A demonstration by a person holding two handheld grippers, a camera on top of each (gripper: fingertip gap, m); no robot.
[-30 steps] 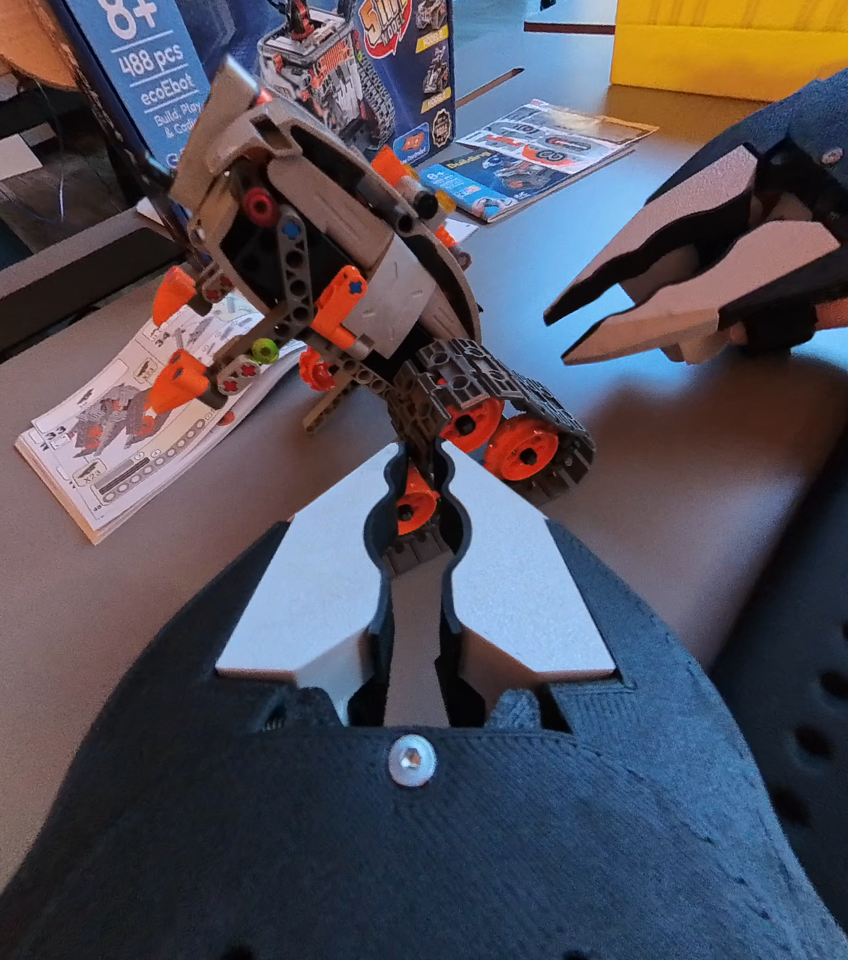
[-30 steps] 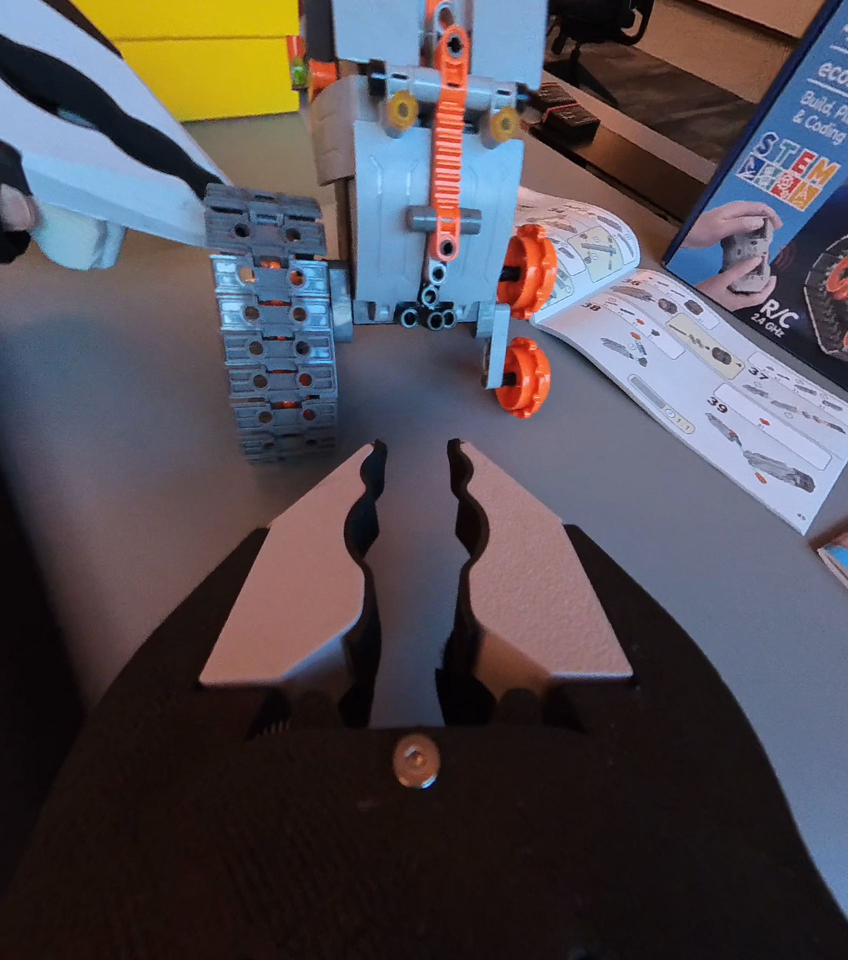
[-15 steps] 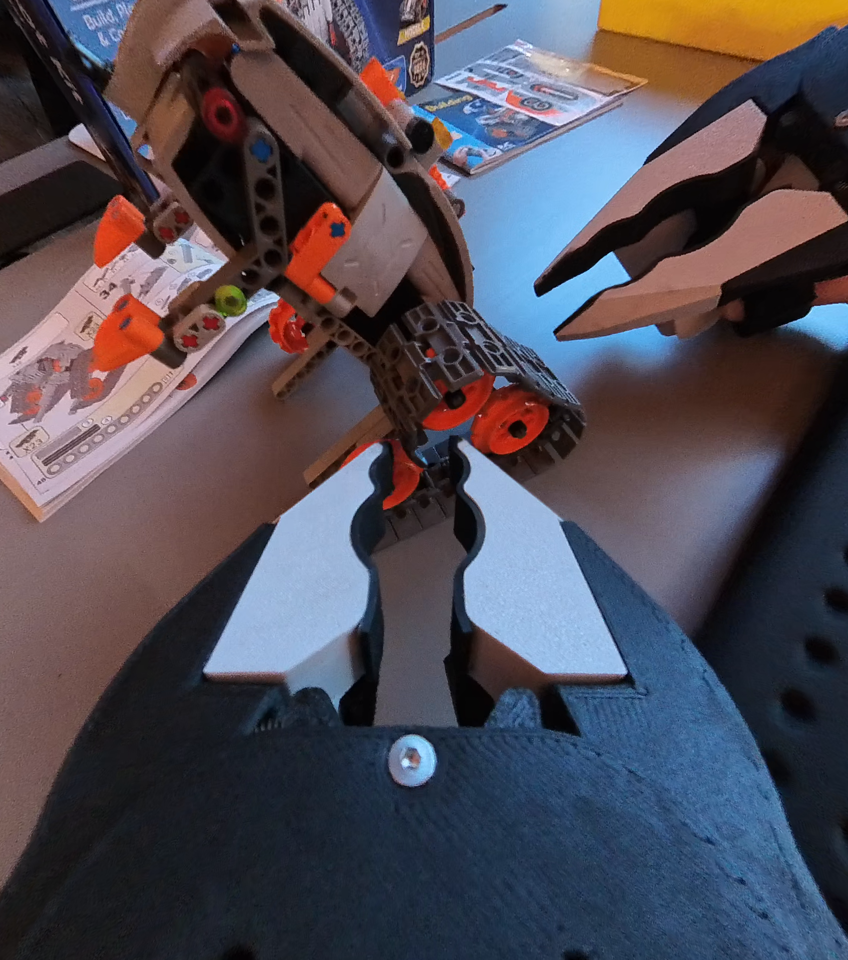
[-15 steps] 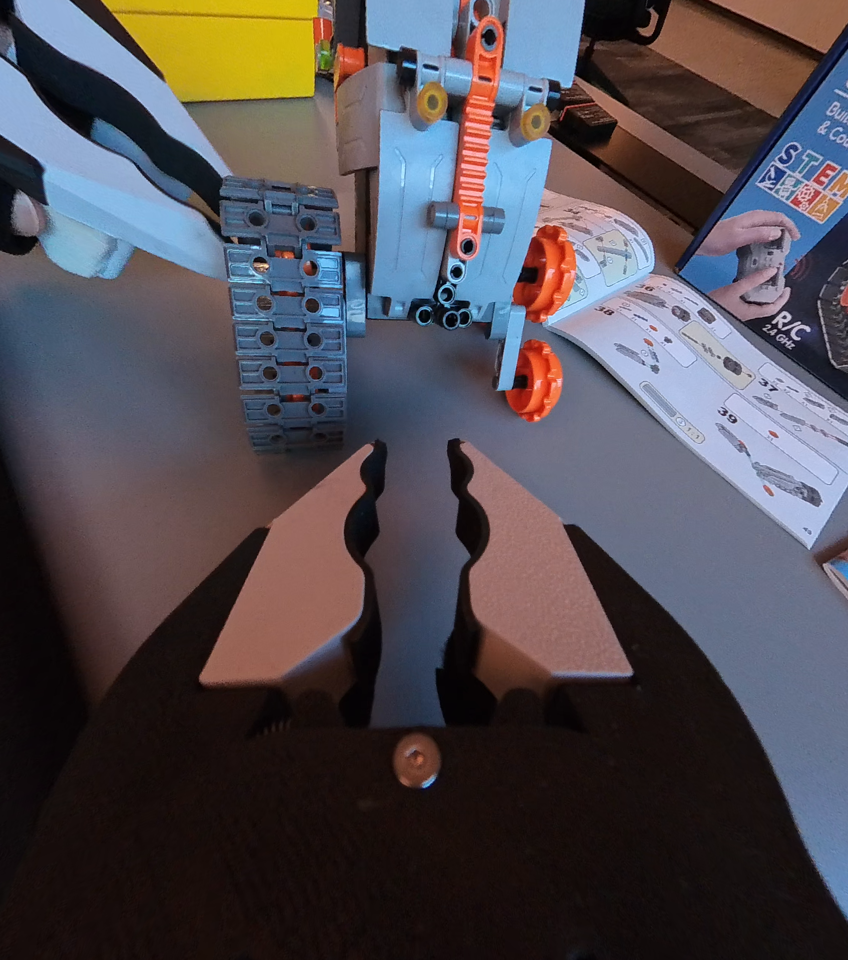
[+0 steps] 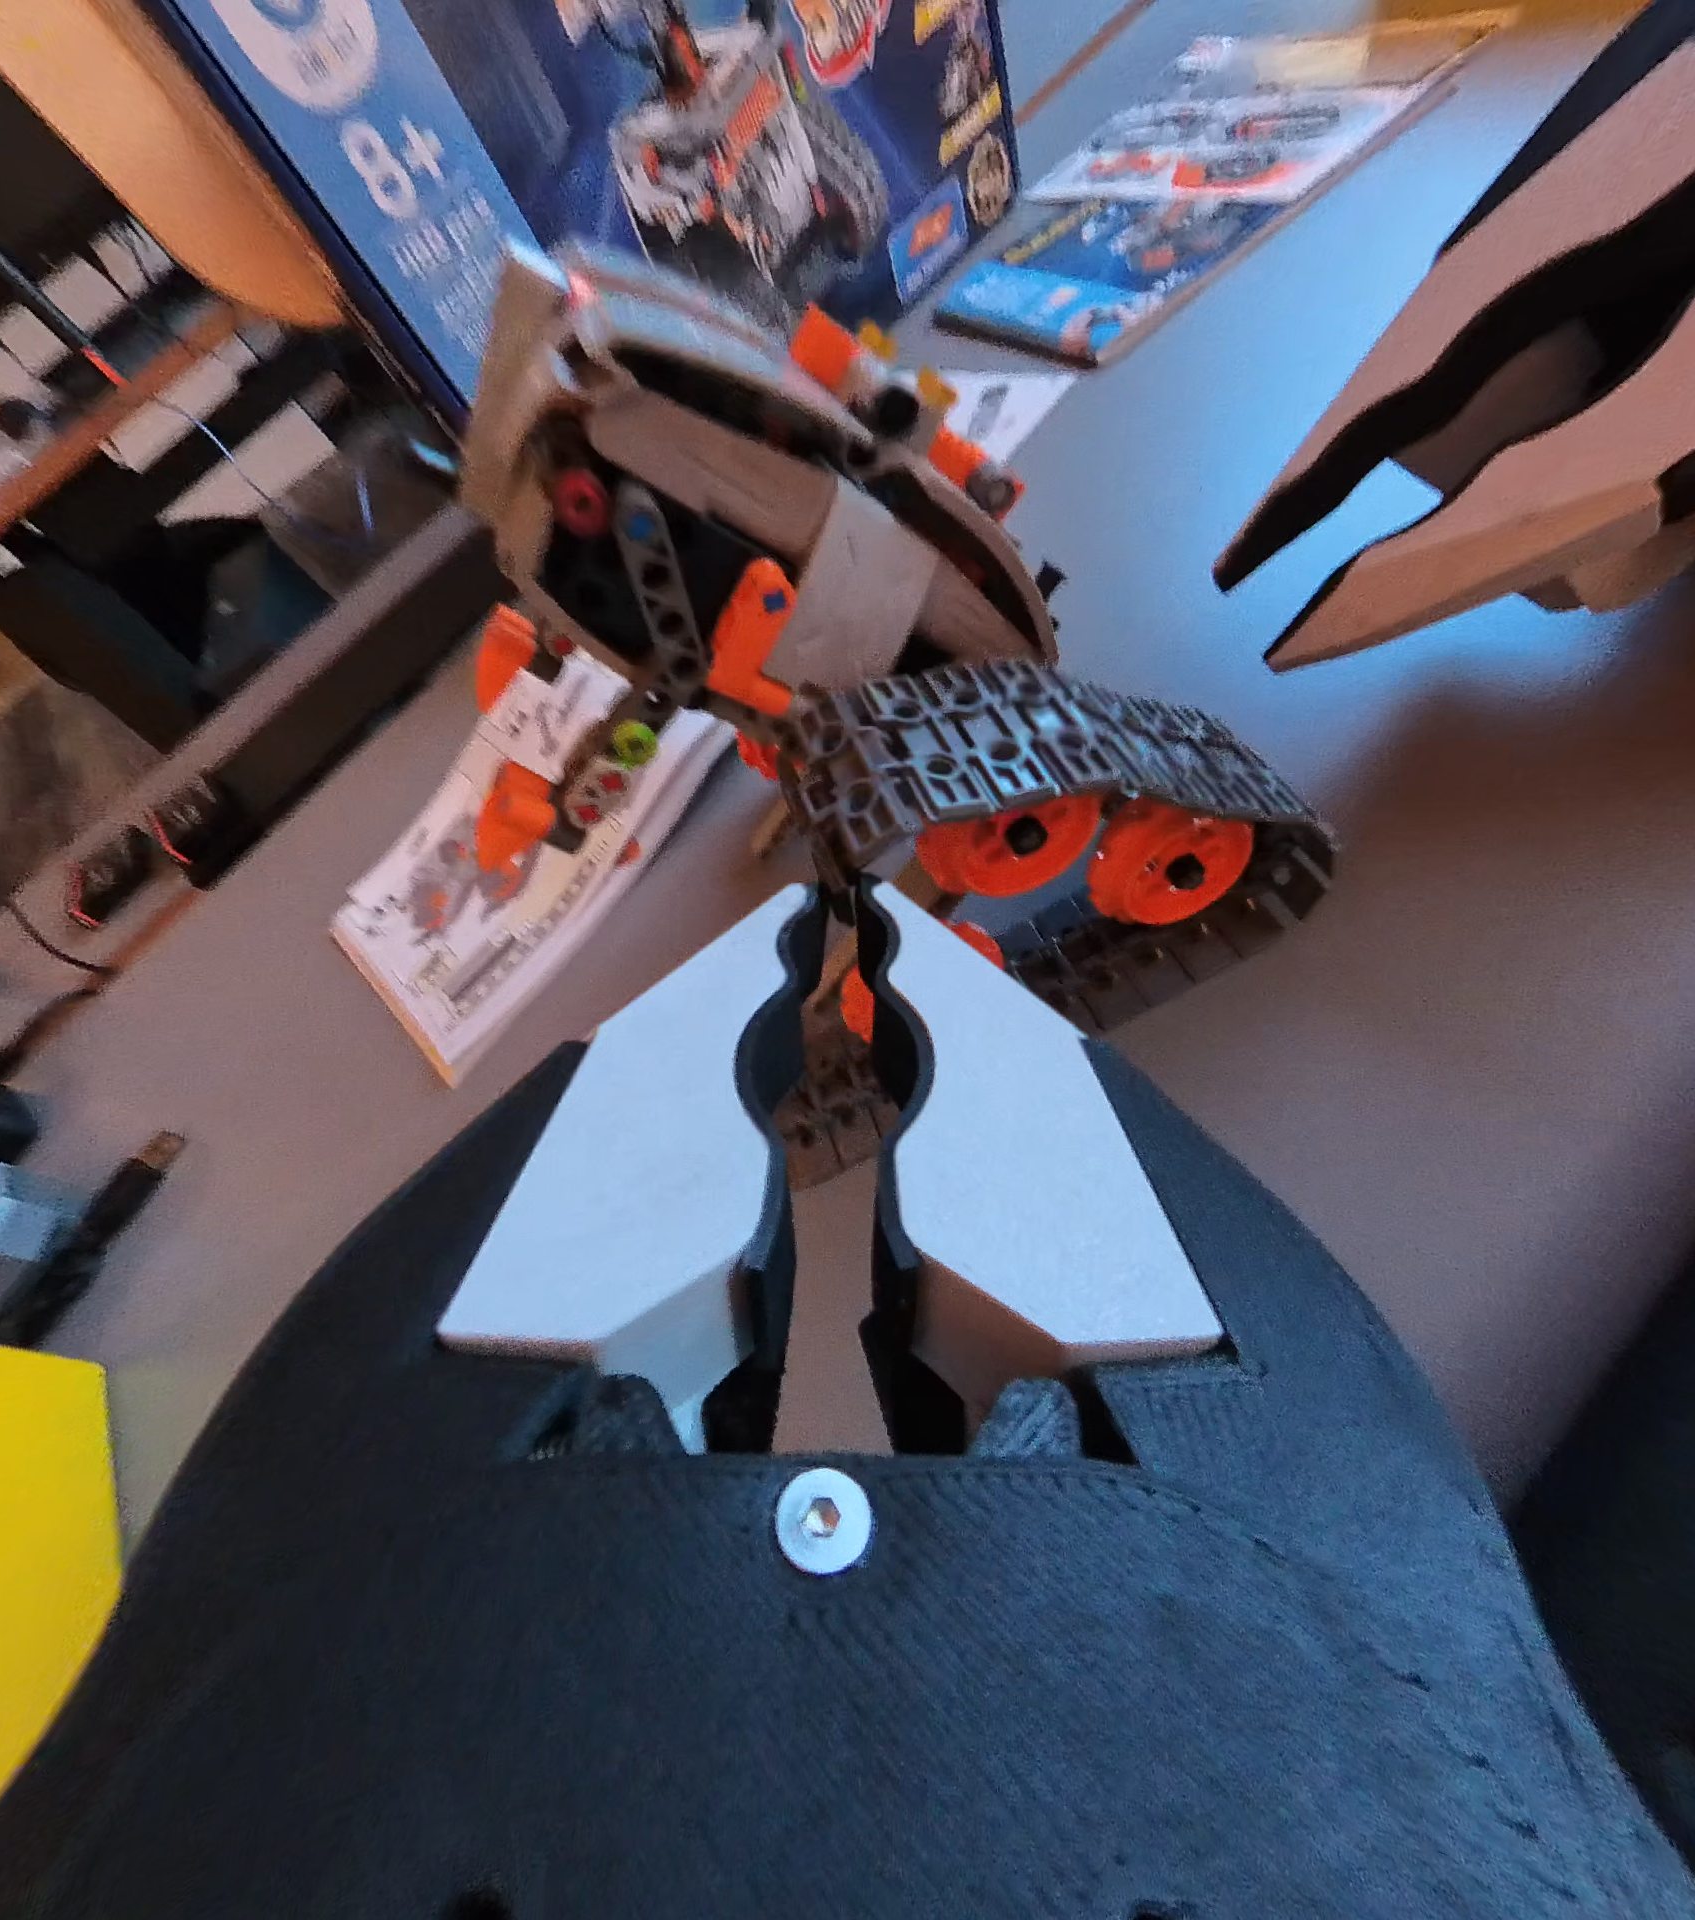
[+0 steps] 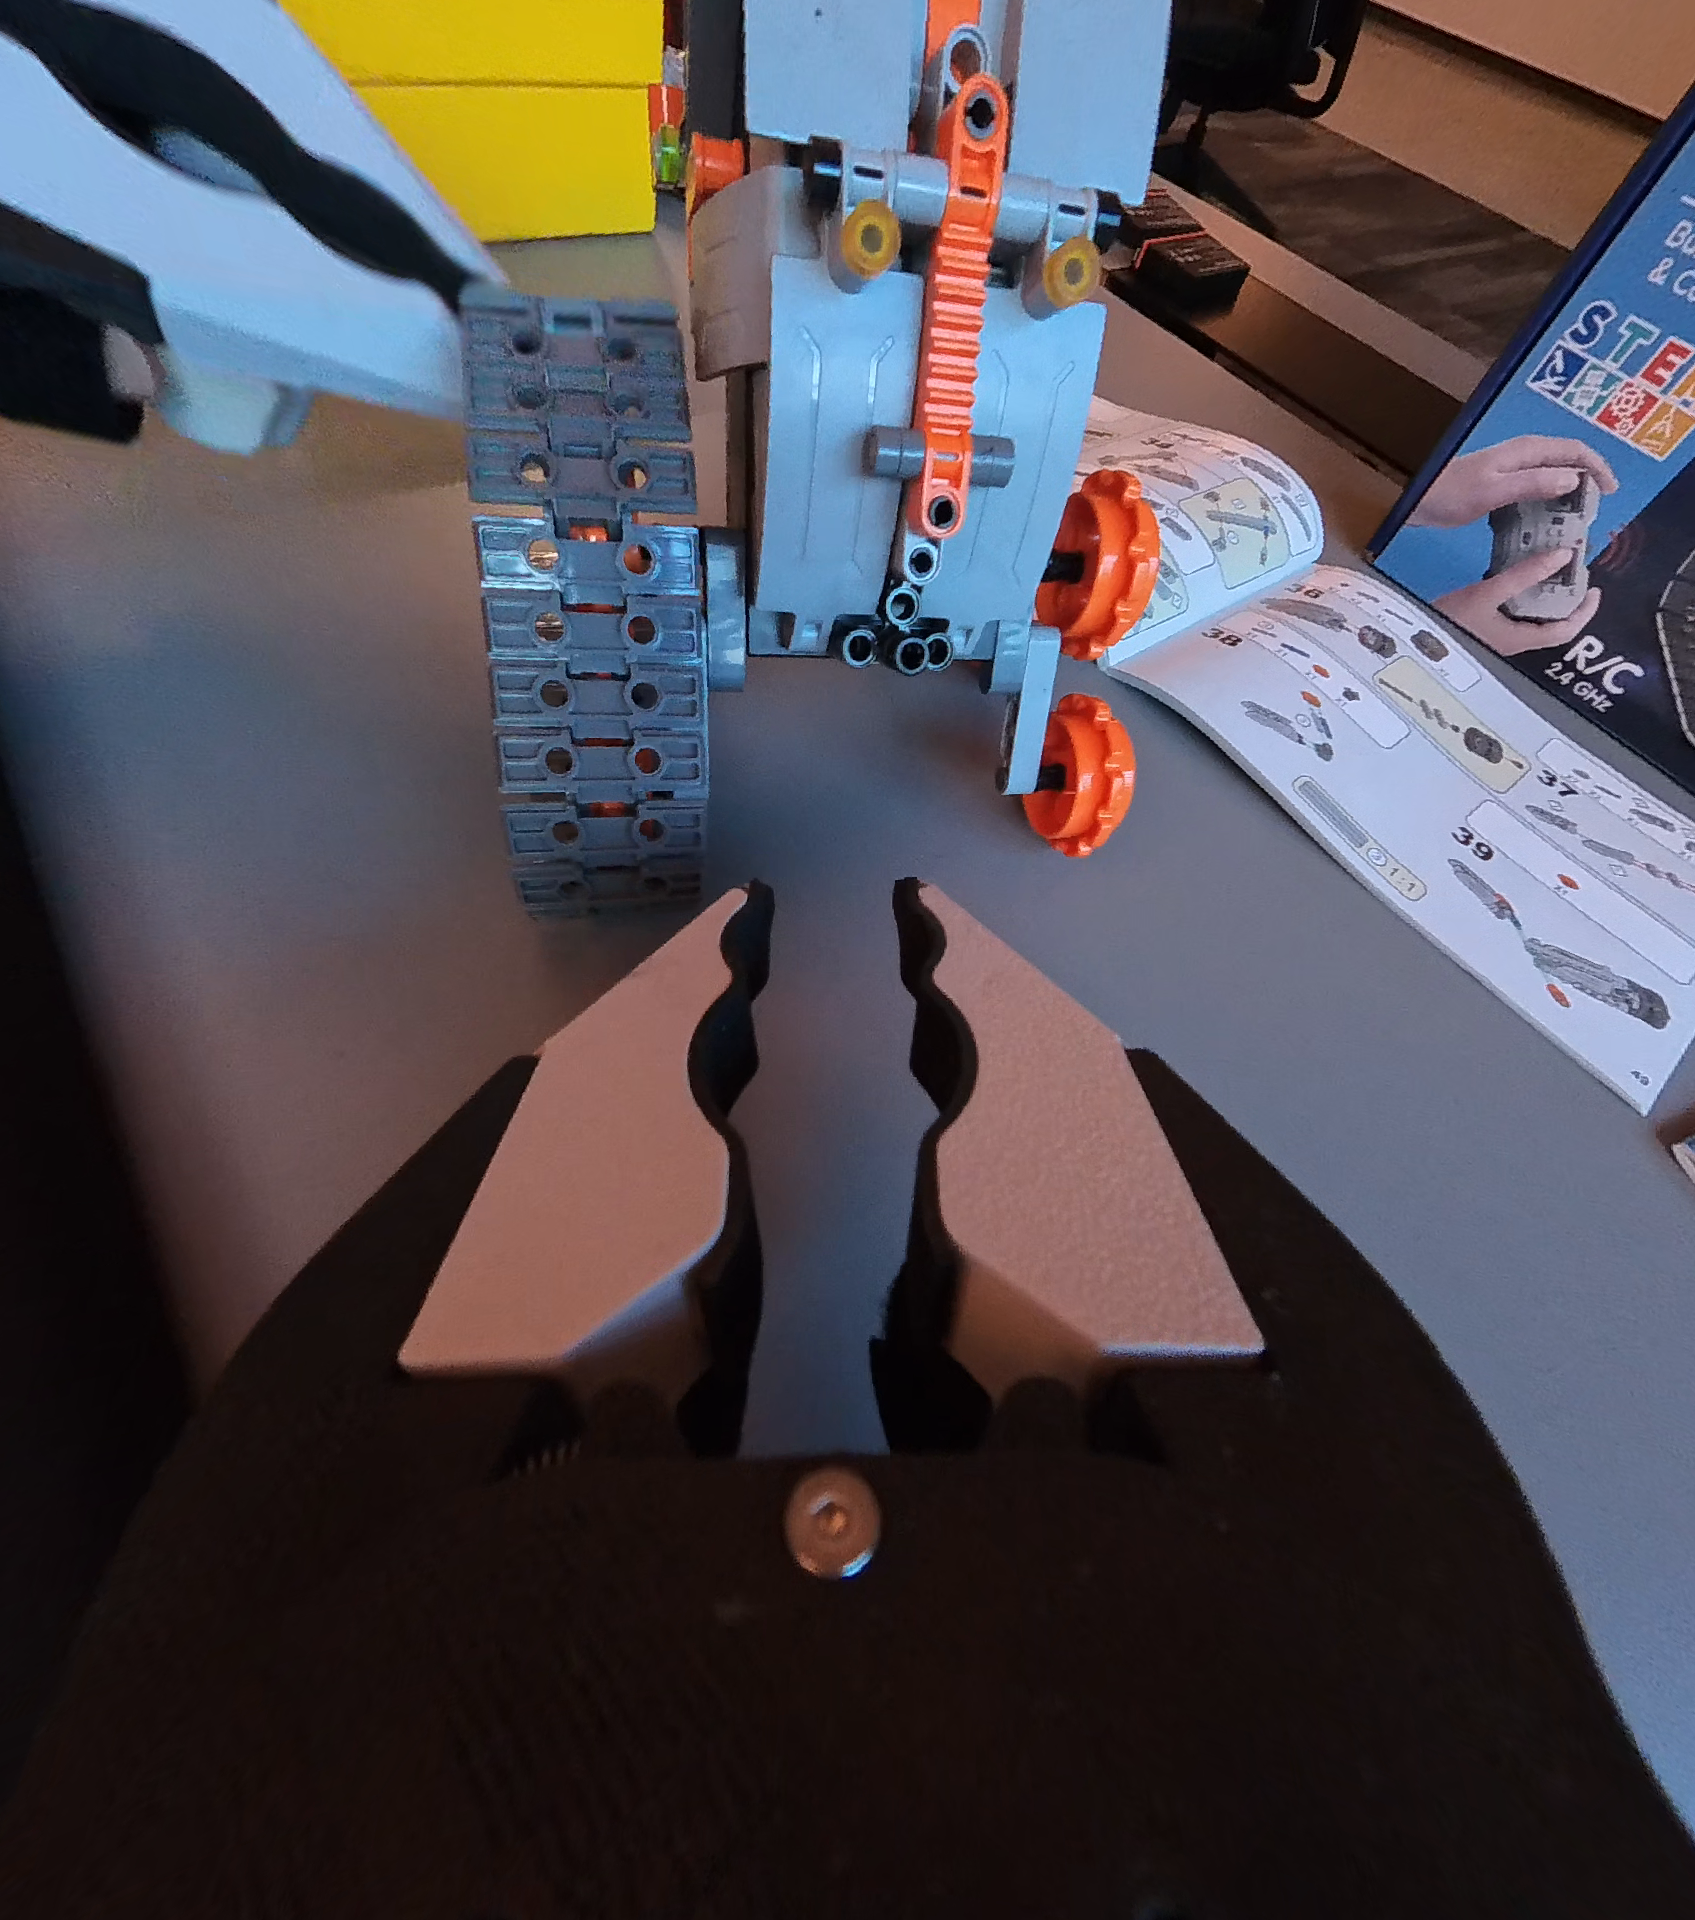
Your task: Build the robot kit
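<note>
My left tool [image 5: 841, 902] pinches one tracked toy robot's [image 5: 770, 582] tread [image 6: 594, 613]; my right tool [image 6: 830, 894] gapes empty beside two booklets [image 6: 1445, 790].

A blue toy box [image 6: 1653, 364] stands upright on the grey table [image 6: 1238, 1143], with an open instruction booklet [image 6: 1445, 790] lying flat just before it and a glossy leaflet [image 5: 1186, 177] flat beside the box; a yellow box [image 6: 510, 135] sits well apart from them
</note>
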